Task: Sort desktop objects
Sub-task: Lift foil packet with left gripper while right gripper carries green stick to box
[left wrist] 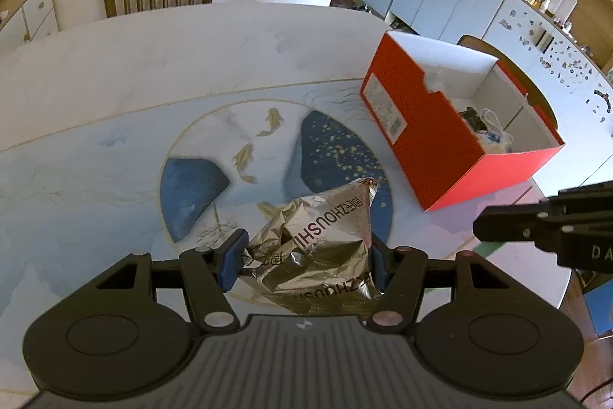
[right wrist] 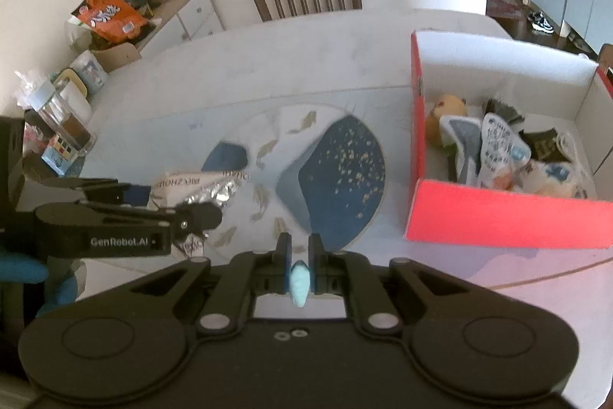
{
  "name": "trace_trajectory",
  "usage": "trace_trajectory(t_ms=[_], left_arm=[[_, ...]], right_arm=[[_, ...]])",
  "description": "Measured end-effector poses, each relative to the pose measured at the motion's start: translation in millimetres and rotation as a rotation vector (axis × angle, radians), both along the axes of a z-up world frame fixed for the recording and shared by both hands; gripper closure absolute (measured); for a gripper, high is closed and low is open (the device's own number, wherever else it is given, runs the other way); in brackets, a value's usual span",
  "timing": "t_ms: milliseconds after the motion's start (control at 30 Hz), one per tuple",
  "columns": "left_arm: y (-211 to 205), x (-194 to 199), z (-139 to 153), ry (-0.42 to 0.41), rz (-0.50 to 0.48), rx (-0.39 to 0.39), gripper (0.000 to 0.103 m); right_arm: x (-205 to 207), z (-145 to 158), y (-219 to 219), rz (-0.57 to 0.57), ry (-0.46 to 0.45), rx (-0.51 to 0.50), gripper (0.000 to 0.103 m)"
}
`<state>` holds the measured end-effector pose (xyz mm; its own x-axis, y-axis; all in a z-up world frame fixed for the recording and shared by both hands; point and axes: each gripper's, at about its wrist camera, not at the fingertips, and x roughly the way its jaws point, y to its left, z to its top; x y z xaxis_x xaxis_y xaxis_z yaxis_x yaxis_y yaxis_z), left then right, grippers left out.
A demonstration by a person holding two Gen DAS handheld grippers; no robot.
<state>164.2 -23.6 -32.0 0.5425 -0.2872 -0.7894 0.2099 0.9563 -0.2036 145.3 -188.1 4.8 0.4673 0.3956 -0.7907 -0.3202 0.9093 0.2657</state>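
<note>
Left gripper (left wrist: pixel 304 255) clamps a crinkled silver bag (left wrist: pixel 322 240) above the table (left wrist: pixel 115 71). Right gripper (right wrist: pixel 299 248) pinches a small pale-blue piece (right wrist: pixel 298 284). Red box (right wrist: pixel 498 217) nearby.

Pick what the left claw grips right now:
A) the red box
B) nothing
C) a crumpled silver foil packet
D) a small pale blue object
C: the left claw has its blue pads closed on both sides of the silver foil packet.

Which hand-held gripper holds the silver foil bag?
The left hand-held gripper: its blue pads clamp the crumpled silver foil bag. The right hand-held gripper pinches only a small pale-blue object.
</note>
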Motion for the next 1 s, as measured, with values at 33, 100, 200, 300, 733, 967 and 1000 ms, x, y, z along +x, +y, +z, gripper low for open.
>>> trace_trajectory(t_ms=[33, 100, 200, 300, 733, 967, 1000], left_arm=[[-2, 0, 3, -0.002, 0.0, -0.002, 0.041], [-6, -1, 9, -0.005, -0.004, -0.007, 0.041], [-14, -1, 20, -0.02, -0.012, -0.008, 0.041], [-23, 1, 31, -0.041, -0.019, -0.012, 0.041], [-74, 19, 63, -0.085, -0.037, -0.029, 0.041], [-107, 32, 78, -0.119, -0.048, -0.016, 0.041], [-110, 33, 80, -0.123, -0.051, -0.015, 0.041]], right_arm=[[1, 2, -2, 0.001, -0.005, 0.003, 0.095], [3, 8, -7, 0.004, -0.016, 0.009, 0.095], [7, 17, -14, 0.007, -0.036, 0.013, 0.095], [12, 26, -24, 0.008, -0.062, 0.013, 0.095], [39, 55, -74, 0.005, -0.155, 0.021, 0.095], [59, 66, -106, 0.0, -0.182, 0.016, 0.095], [61, 67, -111, -0.001, -0.187, 0.014, 0.095]])
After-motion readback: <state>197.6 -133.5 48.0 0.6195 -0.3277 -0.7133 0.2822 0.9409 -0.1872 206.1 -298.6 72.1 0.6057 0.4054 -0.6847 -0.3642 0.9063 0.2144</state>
